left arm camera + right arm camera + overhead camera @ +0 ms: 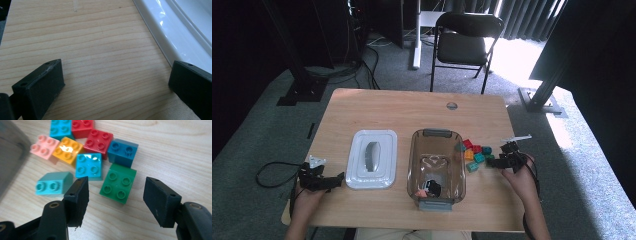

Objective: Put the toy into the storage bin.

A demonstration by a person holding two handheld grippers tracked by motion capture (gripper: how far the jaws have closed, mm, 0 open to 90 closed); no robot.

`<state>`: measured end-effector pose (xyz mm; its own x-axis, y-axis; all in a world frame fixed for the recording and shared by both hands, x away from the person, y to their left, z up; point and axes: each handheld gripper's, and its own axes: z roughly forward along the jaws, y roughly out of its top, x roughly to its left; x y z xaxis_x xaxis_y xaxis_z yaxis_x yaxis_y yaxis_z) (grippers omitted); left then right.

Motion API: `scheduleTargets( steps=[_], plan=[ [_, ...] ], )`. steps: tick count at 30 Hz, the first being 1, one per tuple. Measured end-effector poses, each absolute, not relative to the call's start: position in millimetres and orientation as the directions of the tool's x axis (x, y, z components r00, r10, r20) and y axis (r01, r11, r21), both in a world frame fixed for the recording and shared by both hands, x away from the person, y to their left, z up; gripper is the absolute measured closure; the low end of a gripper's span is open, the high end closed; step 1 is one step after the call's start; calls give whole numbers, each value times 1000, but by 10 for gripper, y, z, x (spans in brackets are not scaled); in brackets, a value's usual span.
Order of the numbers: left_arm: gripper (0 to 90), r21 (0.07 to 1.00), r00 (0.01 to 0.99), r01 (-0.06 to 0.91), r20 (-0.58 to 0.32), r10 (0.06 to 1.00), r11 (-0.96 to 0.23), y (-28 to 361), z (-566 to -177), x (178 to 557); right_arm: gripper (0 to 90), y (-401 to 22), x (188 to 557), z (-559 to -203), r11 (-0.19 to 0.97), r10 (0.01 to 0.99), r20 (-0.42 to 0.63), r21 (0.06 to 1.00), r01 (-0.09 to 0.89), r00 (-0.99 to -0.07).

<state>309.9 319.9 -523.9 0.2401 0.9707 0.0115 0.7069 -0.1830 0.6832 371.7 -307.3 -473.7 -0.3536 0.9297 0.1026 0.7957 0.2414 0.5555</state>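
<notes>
A heap of several toy bricks (474,152) lies on the wooden table (402,110), just right of a clear brown bin (412,160). My right gripper (493,161) hovers at the heap's right edge. Its jaws stand open (116,192), and a green brick (118,183) sits on the table just beyond the gap, untouched. Around the green one are a light blue brick (89,166), a dark blue brick (123,149), a teal brick (53,183), an orange brick (67,150) and a pink brick (44,147). My left gripper (337,179) rests open (116,75) over bare wood beside the white lid (175,32).
The white lid (372,159) lies flat left of the bin, and a few small pieces (429,187) sit in the bin's near end. The bin's wall (11,150) is at the left of the right gripper view. A black folding chair (464,40) stands beyond the table.
</notes>
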Motion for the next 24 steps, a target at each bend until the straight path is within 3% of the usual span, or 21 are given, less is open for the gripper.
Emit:
scheduleTargets(
  steps=[10,15,24],
  plan=[
    [5,683,241,707,12,970,-184,3200,-5239,3099,408,-3033,3842,-4907,228,946,79,529,817,-315],
    [5,683,241,707,12,970,-184,3199,-5239,3099,506,-3006,3881,-4951,241,949,52,515,823,-310],
    [5,683,241,707,12,970,-184,3199,-5239,3099,581,-2977,3900,-4979,271,945,24,506,819,-327]
  ],
)
